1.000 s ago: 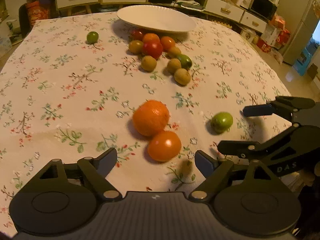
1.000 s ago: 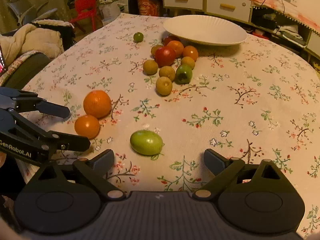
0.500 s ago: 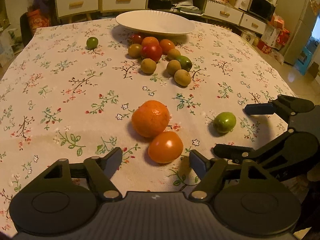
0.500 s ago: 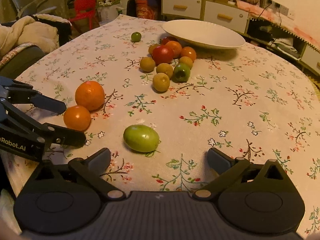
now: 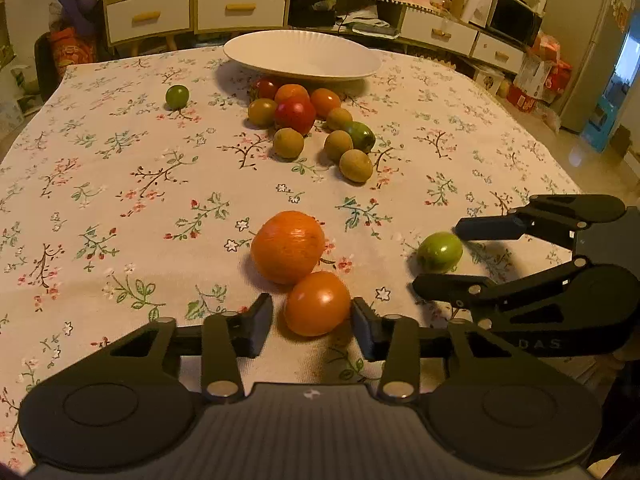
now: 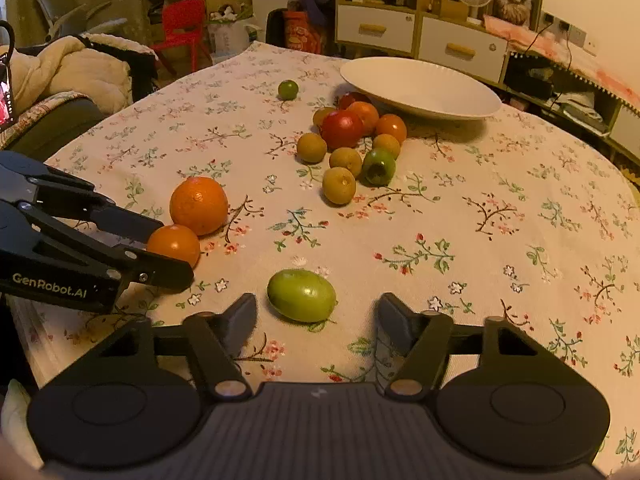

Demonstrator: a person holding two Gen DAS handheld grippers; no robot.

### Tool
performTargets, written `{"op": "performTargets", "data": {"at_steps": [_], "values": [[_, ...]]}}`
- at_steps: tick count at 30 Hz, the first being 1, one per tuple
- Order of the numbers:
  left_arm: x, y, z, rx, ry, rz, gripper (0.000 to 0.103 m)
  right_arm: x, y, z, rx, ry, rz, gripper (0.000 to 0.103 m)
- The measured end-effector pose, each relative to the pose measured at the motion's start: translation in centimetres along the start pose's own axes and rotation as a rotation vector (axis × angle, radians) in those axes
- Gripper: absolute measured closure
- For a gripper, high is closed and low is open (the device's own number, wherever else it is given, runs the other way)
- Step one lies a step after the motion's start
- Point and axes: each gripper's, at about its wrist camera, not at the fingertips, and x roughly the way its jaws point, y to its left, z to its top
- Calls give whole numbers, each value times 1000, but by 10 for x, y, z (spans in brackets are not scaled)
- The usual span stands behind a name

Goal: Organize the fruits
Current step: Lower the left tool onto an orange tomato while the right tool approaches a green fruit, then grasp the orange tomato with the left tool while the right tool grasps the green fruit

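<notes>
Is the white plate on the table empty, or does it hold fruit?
Empty. The white plate shows bare inside in both views; the fruits lie on the tablecloth before it.

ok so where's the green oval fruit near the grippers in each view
Left wrist view: green oval fruit at right, mid-height, between the right gripper's fingers.
Right wrist view: same fruit low at centre, just ahead of that gripper's fingers.
Shared landmark: white plate at the table's far end.
</notes>
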Motion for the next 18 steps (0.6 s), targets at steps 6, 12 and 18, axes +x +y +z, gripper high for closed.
{"op": "performTargets", "data": {"at_steps": [6, 12, 18], "values": [[0, 0, 1, -2, 4, -3, 69, -2, -3, 4, 21, -6, 18, 68], [-1, -3, 2, 0, 8, -25, 69, -4, 1, 5, 10, -9, 40, 71], [-10, -5, 8, -3, -16, -59, 69, -5, -5, 12, 34, -25, 37, 72]]}}
